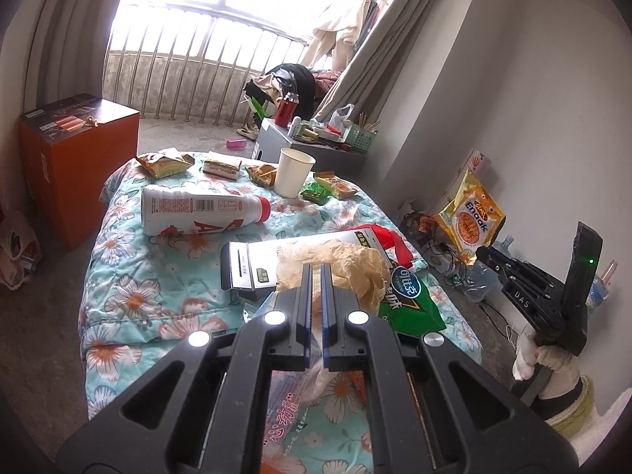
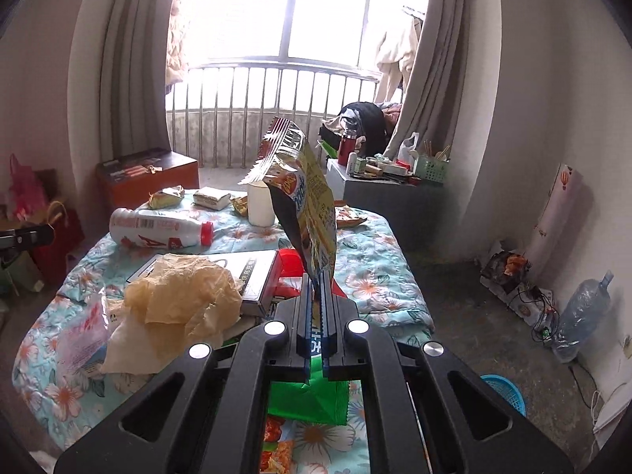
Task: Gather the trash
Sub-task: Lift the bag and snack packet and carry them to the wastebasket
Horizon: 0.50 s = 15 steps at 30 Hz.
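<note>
A: Bare room, barred window, grey floor. The low table under the floral quilt (image 2: 379, 288) is strewn with wrappers. Where does the yellow packet stand?

B: Clamped in the right gripper (image 2: 315, 276). Its jaws are pressed together on the packet's bottom edge, and the yellow packet (image 2: 312, 197) rises from them, long axis running up and away, serrated top edge highest. It hangs clear of the table.

A: And the left gripper?

B: The left gripper (image 1: 315, 272) has its jaws nearly together too. A pale plastic bag (image 1: 335, 264) bulges just past the tips and film shows between the fingers lower down, so I judge it pinched on the bag, though the contact itself is hard to see.

A: So the move ahead?

B: Probably packet into bag. In the left view the right gripper (image 1: 488, 258) sits off to the right, over the floor beyond the table edge, with the packet (image 1: 472, 217) standing above it. The bag lies to its left, so the packet would have to travel leftward and come in bottom-first or be tipped over.

A: What does each camera add?

B: The right view shows the bag (image 2: 177, 296) as a crumpled heap with no obvious mouth, and a blue basket (image 2: 507, 393) on the floor at lower right, another possible bin. The left view shows the gap between the two grippers, which the right one cannot. The bottle (image 1: 205, 209) and cup (image 1: 294, 172) lie farther back, untouched.
</note>
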Each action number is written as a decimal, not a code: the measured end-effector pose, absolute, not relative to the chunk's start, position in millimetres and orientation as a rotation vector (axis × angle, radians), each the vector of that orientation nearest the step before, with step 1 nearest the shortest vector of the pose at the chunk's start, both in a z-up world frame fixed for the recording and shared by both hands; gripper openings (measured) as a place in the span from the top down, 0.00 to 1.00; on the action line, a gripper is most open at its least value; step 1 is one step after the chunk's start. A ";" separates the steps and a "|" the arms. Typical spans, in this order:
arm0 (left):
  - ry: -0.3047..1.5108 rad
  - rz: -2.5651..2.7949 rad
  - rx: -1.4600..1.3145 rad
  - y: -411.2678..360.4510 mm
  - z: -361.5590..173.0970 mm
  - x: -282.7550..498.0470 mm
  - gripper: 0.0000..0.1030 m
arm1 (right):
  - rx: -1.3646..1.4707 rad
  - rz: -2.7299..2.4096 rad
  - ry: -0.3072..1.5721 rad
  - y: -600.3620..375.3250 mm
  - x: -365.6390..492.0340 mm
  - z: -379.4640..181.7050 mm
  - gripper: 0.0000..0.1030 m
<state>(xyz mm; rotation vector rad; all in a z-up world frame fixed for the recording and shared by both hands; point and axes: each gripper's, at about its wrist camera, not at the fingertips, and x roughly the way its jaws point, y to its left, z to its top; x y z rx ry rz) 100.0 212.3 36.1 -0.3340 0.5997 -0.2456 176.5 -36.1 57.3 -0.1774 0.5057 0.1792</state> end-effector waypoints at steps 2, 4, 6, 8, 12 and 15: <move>0.632 -0.233 -0.326 211.9 30.2 99.0 0.81 | -0.162 0.178 0.508 -42.7 171.1 57.5 0.96; 0.690 -0.242 -0.312 209.1 19.7 97.0 0.40 | -0.142 0.181 0.514 -47.9 166.6 57.2 0.96; 0.737 -0.240 -0.270 201.6 6.9 92.0 0.31 | -0.122 0.184 0.523 -53.2 163.3 55.7 0.96; 0.797 -0.232 -0.199 190.4 -10.1 89.4 0.26 | -0.111 0.184 0.530 -56.7 161.8 52.8 0.96; 0.894 -0.162 0.009 166.6 -48.0 86.7 0.26 | -0.100 0.187 0.544 -58.3 160.4 47.9 0.96; 0.962 -0.083 0.163 156.3 -70.9 88.8 0.38 | -0.093 0.189 0.545 -58.2 160.5 47.5 0.96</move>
